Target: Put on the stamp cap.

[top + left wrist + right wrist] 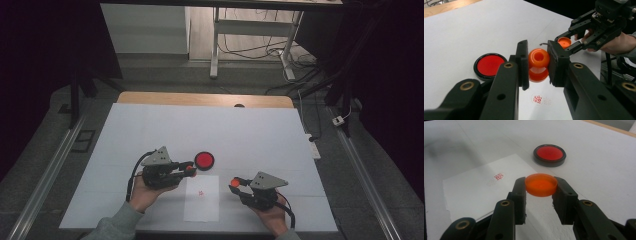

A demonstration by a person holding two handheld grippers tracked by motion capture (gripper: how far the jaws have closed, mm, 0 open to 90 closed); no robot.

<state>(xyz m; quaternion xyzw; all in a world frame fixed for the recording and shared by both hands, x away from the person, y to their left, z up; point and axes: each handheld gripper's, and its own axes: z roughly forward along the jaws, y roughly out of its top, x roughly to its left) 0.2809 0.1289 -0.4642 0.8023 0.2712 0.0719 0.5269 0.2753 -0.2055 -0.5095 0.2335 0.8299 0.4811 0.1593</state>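
Above the sheet [201, 198] near the tabletop's near edge, the left gripper [538, 65] clamps an orange stamp [538, 64] and the right gripper [541, 187] clamps its cap [541, 184], apart, so capping seems next, needing the cap aligned with the stamp's end.

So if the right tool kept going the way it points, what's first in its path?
Probably the black pad of red ink, ahead of the right tool and its orange cap; depth is unclear, so it may pass over.
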